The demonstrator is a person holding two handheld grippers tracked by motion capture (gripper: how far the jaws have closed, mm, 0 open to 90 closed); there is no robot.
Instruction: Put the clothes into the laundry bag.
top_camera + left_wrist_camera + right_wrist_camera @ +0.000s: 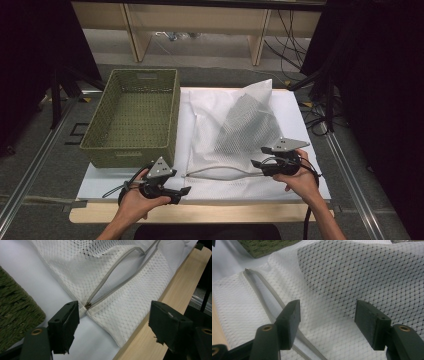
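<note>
Mesh bag (235, 135): flat on the counter (125, 212), beside the green basket (132, 117).
Zipper (117, 281): partly unzipped.
Left claw (186, 190): apart, empty, near the bag's corner.
Right claw (259, 157): apart, empty, over the mesh.
Progress: nothing gripped yet.

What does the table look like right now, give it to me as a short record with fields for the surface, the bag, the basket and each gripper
surface: white sheet over a wooden table
bag: white mesh laundry bag, lying on the sheet, one corner sticking up
zipper: grey zipper, open along the near edge
basket: green woven basket, left of the bag, looks empty
left gripper: left gripper, open, at the bag's near left corner
right gripper: right gripper, open, over the mesh beside the zipper
</note>
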